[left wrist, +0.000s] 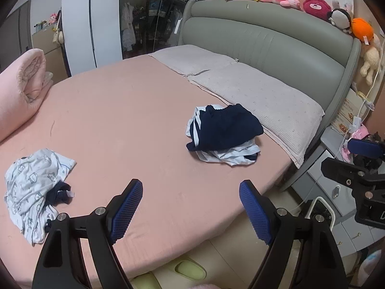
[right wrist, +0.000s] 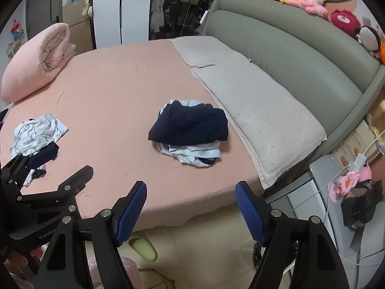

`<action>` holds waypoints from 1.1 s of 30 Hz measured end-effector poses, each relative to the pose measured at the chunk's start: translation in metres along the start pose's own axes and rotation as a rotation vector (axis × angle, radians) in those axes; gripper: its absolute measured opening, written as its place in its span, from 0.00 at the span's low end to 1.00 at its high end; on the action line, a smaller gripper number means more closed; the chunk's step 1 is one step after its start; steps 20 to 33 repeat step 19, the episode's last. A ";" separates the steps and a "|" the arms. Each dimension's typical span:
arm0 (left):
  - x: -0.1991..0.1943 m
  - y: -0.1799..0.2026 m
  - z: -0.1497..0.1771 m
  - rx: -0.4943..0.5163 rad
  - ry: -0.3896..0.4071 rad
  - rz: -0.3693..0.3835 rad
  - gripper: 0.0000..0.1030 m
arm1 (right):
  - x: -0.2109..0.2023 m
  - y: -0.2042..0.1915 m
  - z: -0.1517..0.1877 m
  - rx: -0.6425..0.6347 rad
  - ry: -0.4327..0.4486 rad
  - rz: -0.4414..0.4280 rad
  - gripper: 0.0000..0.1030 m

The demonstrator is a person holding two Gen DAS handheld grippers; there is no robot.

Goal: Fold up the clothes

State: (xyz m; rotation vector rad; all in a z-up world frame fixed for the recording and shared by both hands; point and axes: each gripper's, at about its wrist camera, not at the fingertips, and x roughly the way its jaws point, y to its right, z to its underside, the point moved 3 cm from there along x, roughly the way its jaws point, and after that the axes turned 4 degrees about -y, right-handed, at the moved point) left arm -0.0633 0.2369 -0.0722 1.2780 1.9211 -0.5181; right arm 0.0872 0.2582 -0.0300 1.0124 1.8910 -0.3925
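Note:
A navy garment [left wrist: 226, 127] lies folded on top of a pale blue striped one [left wrist: 231, 156] on the pink bed [left wrist: 120, 110], near the pillows; the stack also shows in the right wrist view [right wrist: 190, 127]. A crumpled white printed garment [left wrist: 31, 185] with a dark piece beside it lies at the bed's left front; it also shows in the right wrist view [right wrist: 36, 132]. My left gripper [left wrist: 191, 195] is open and empty above the bed's front edge. My right gripper [right wrist: 191, 195] is open and empty, also at the front edge, to the right of the left one.
A rolled pink duvet [left wrist: 21, 84] lies at the far left of the bed. Two grey pillows [left wrist: 259, 96] lie along the padded headboard [left wrist: 276, 38], which carries several plush toys. A nightstand [right wrist: 349, 207] with cables stands to the right. Green slippers [right wrist: 143, 245] lie on the floor.

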 end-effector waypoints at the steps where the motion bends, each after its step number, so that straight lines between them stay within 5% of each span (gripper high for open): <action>1: -0.001 0.000 0.001 0.001 -0.001 -0.003 0.80 | -0.002 0.000 0.002 0.002 0.001 0.004 0.73; 33: -0.012 0.011 0.008 0.057 0.021 -0.020 0.80 | -0.025 0.004 0.016 0.068 0.067 0.039 0.73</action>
